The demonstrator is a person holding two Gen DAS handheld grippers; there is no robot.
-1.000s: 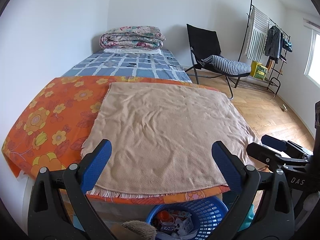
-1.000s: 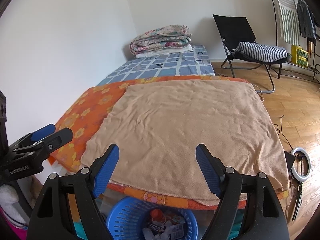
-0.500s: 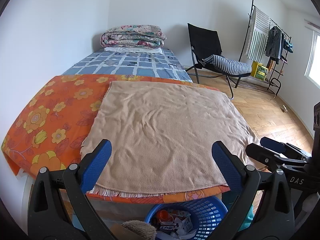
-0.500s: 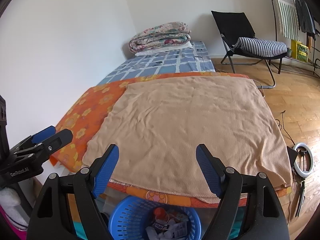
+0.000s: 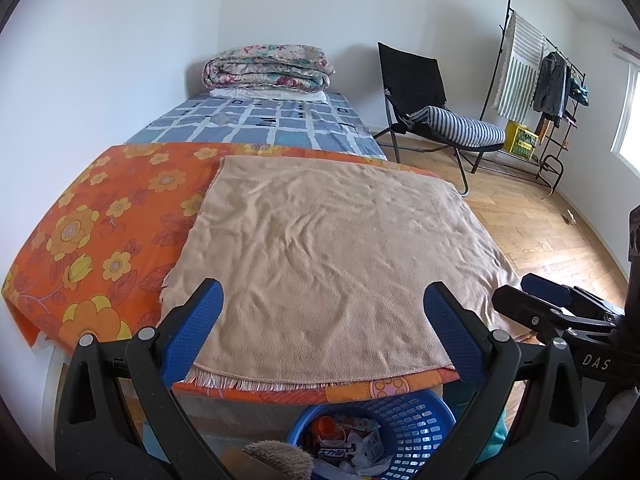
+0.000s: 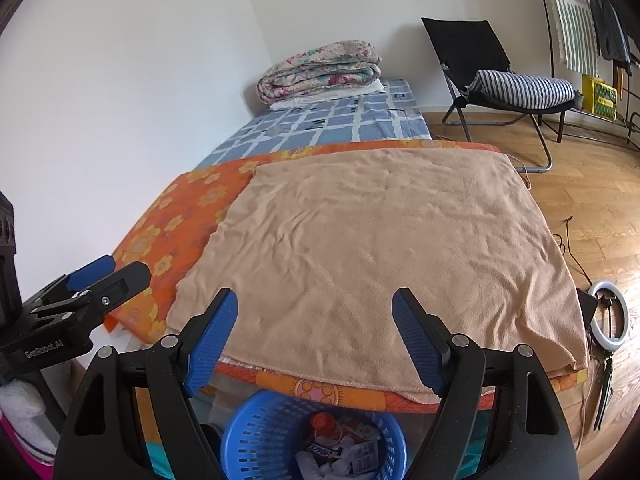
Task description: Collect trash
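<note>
This was a bedroom in a home. A low bed stood against white walls, with a blue checked sheet, an orange flowered cover and a tan blanket spread over it, and a folded quilt stacked at the far end. A black folding chair carried a striped cushion. A rack held hanging clothes beside what looked like a window, only partly in view. The floor was wood parquet. A blue basket of litter sat at the bed's foot.
</note>
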